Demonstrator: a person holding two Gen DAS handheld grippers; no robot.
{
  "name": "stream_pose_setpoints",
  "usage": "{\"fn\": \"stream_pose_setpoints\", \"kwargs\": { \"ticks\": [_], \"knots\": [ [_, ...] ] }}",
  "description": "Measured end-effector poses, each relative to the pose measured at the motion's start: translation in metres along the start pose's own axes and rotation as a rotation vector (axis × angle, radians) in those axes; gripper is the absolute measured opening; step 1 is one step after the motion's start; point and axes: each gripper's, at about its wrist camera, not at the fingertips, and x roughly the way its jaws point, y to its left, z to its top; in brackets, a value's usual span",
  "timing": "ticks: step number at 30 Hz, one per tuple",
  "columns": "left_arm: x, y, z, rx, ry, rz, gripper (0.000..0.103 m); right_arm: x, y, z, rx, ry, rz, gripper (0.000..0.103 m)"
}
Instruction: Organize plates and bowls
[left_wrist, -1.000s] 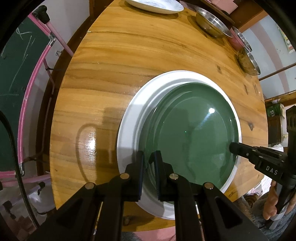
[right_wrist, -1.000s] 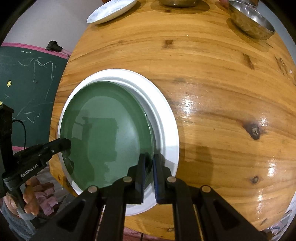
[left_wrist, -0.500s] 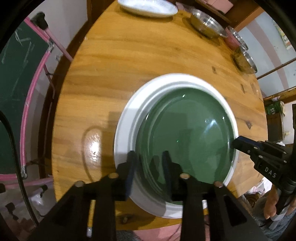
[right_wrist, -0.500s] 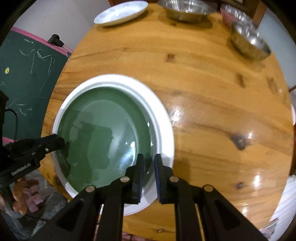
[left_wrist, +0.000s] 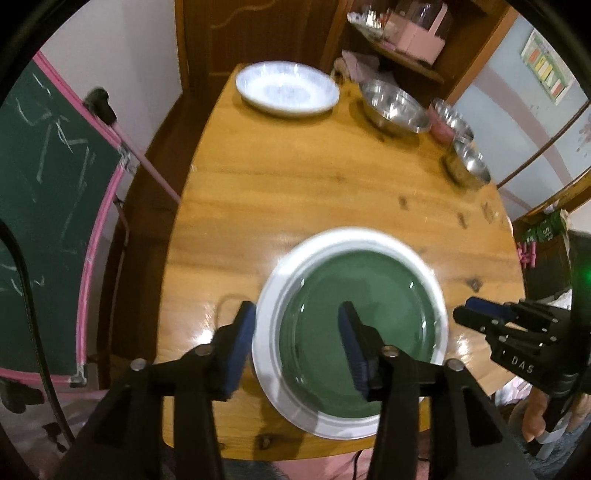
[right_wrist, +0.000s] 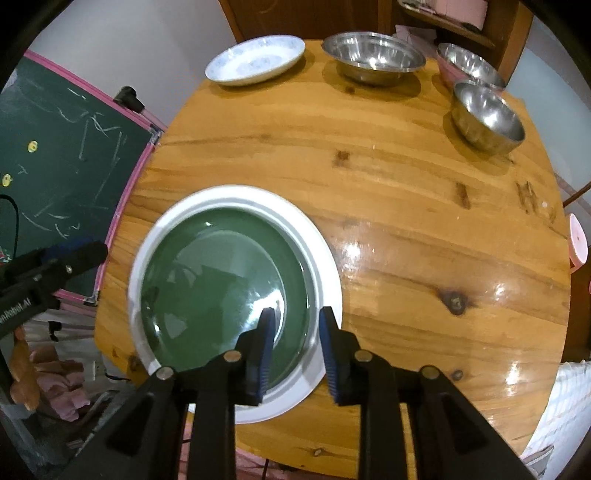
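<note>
Sitting near the front edge of the round wooden table (right_wrist: 388, 192), the green plate (right_wrist: 221, 291) is nested inside a larger white plate (right_wrist: 321, 266), both flat on the wood.

Left to right:
- Green chalkboard with pink frame (right_wrist: 66, 162) stands beside the table's left edge.
- Left gripper (left_wrist: 297, 334): jaws spreading apart, nothing pinched. In the left wrist view its blue pads straddle the white plate's left rim from above, one pad outside the rim, the other over the green plate; neither pad presses on a plate.
- Right gripper (right_wrist: 297, 332): jaws also opening, narrower gap than the left, nothing clamped. In the right wrist view its pads sit over the stack's right side, one over the green plate, the other over the white rim, clear of both.
- Far edge of the table: white shallow dish with a blue pattern (right_wrist: 255, 59), then a wide steel bowl (right_wrist: 373, 55), then a steel bowl nested in a pink one (right_wrist: 469, 62), then a smaller steel bowl (right_wrist: 487, 114). All sit well apart from the plate stack.
</note>
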Motion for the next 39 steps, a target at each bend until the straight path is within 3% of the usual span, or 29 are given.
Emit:
{"fn": "stream_pose_setpoints", "kwargs": {
  "ticks": [6, 9, 15, 21, 33, 39],
  "knots": [
    [-0.046, 0.000, 0.029, 0.002, -0.098, 0.018, 0.049, -0.034, 0.002, 0.015, -0.005, -0.038, 0.085, 0.025],
    [-0.065, -0.003, 0.044, 0.012, -0.136, 0.025, 0.051, -0.059, 0.004, 0.026, -0.022, -0.067, 0.087, 0.025],
    [-0.100, -0.015, 0.070, 0.053, -0.210, 0.062, 0.064, -0.120, 0.016, 0.050, -0.084, -0.194, 0.016, 0.025],
    [-0.130, -0.018, 0.090, 0.057, -0.265, 0.083, 0.071, -0.163, 0.018, 0.071, -0.091, -0.264, 0.031, 0.025],
    [-0.166, -0.014, 0.136, 0.071, -0.351, 0.180, 0.078, -0.211, 0.024, 0.120, -0.095, -0.366, -0.030, 0.025],
    [-0.158, -0.006, 0.185, 0.017, -0.365, 0.226, 0.079, -0.222, 0.024, 0.157, -0.092, -0.395, -0.045, 0.026]
  ]
}}
